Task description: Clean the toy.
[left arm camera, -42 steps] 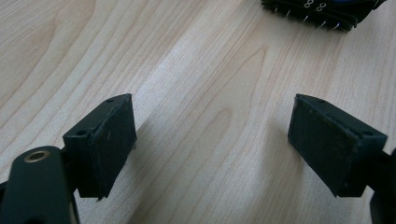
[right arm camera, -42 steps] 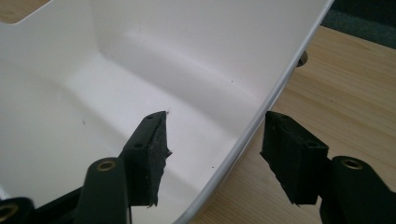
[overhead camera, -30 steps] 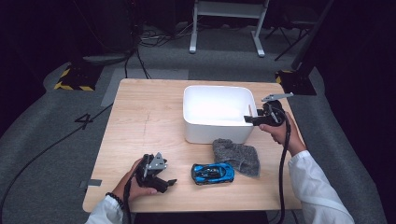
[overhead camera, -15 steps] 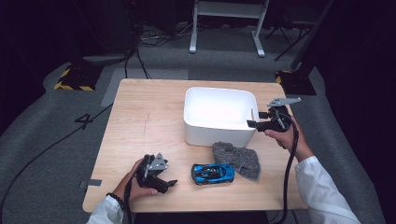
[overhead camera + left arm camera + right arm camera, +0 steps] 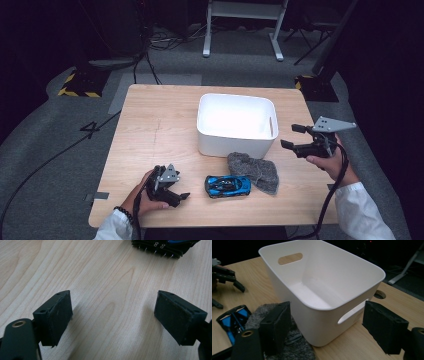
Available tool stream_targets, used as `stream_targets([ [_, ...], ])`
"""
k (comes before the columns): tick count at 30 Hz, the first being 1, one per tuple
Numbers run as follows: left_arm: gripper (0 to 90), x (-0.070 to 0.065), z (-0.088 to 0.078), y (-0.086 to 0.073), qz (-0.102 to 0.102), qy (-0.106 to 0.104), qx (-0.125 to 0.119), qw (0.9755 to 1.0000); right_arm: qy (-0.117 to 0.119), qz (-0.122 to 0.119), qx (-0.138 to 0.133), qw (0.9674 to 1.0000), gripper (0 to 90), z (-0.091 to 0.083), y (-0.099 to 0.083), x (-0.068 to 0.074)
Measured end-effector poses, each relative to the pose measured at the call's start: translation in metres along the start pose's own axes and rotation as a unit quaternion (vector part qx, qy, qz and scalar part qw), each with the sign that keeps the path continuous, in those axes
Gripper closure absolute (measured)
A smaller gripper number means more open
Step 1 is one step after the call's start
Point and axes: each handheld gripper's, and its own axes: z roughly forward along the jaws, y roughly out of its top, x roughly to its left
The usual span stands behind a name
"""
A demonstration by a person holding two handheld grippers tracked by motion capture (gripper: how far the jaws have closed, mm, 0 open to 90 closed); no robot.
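Now hovering R gripper [image 5: 292, 136] off the right end of the white bin [image 5: 235, 142], clear of the wood. Jaws just been opening, wide now, gripping nothing. In right gripper view, near corner of bin and its handle slot straight ahead between the two pads, untouched. Grey cloth [image 5: 255, 170] just past the left pad, flat on table [image 5: 155, 125], up against bin's front wall as far as can be told. Blue toy car [image 5: 227, 185] further left of that pad, just beside the cloth. Nothing seen inside bin.

Resting L gripper [image 5: 177, 199] low on the table. Jaws parted abt halfway, empty, bare wood between the pads. Car ahead and off to the right of the right pad, near but apart.

Risks, judged from this:
- Going for cloth w/ R: wide pads plus cloth tight to the bin, so could catch the bin wall instead or shove the bin; light plastic, prob slides.
- Pinching only one fold: could drag cloth across the car and roll it toward the table's front edge.
- Going for car w/ L: wheels, so contact from one pad before the other sends it rolling; better to straddle square, then close.
- Bringing both grippers into the car/cloth spot together: jaw or cable clash likely.
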Motion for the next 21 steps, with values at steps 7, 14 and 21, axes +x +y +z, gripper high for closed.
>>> stream_targets([
  [7, 15.3, 0.0, 0.0, 0.0, 0.001, -0.001, 0.001, 1.0, 0.053, -0.015, 0.0, 0.9985, 24.9, -0.006, -0.027, 0.026],
  [14, 15.2, 0.001, 0.001, 0.001, 0.002, -0.001, 0.0, 1.0, 0.122, -0.066, 0.054, 0.9888, 26.6, 0.018, -0.06, 0.068],
  [21, 15.1, 0.001, 0.001, 0.001, 0.002, -0.002, 0.001, 1.0, 0.189, -0.121, 0.097, 0.9696, 25.8, 0.06, -0.07, 0.106],
])
